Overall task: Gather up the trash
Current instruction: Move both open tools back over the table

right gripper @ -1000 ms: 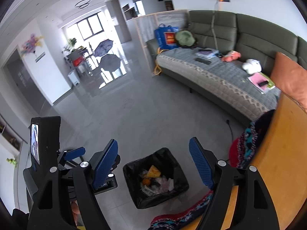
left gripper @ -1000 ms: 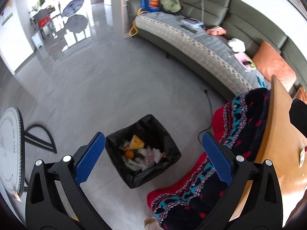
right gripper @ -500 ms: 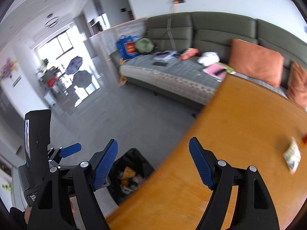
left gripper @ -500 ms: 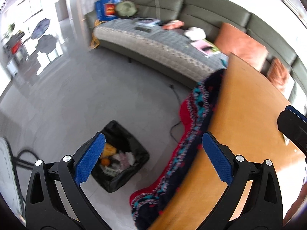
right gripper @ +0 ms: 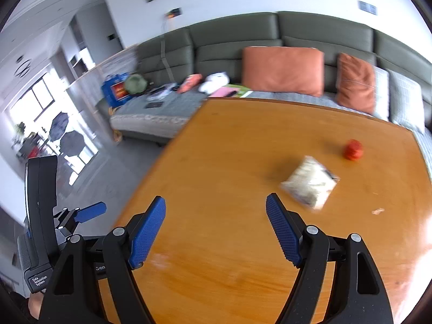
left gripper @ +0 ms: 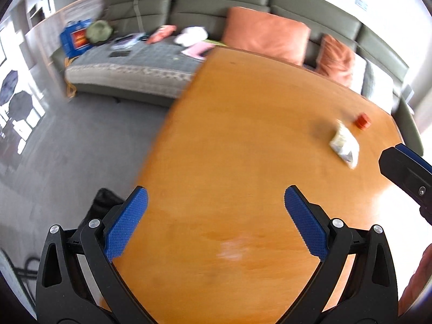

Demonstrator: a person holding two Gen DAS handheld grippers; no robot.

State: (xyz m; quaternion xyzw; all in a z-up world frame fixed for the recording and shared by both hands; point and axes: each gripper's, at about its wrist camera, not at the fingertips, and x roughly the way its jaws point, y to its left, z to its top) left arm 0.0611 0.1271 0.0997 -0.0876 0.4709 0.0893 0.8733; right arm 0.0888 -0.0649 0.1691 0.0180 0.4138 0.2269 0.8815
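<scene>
I have both tools over the near part of the desk (right gripper: pixel 216 140) and neither is carrying anything. The left tool (left gripper: pixel 214 216) has its blue pads spread wide with only bare wood between them, and the right tool (right gripper: pixel 216 226) is spread just as wide, also empty.

What I judge to be the trash left to collect sits on the far right part of the desk. A crumpled clear wrapper (right gripper: pixel 310 185) lies flat on the wood, ahead and to the right of my right tool, near its right finger but not touching it. Beyond the wrapper, a little farther right, is a small red object (right gripper: pixel 353 149); it is too blurred for me to say what it is, perhaps a cap. A small pale scrap (right gripper: pixel 378 211) lies to the right of the wrapper, near the desk's right edge.

In the left wrist view a dark corner of the black bin (left gripper: pixel 104 202) shows on the floor just off the near left edge of the desk, mostly hidden behind my left finger. I cannot see into it from here.

So the desk is not yet cleared: at least the wrapper and the red object remain, apart from each other. The wrapper looks like the closest pick for my right tool.
</scene>
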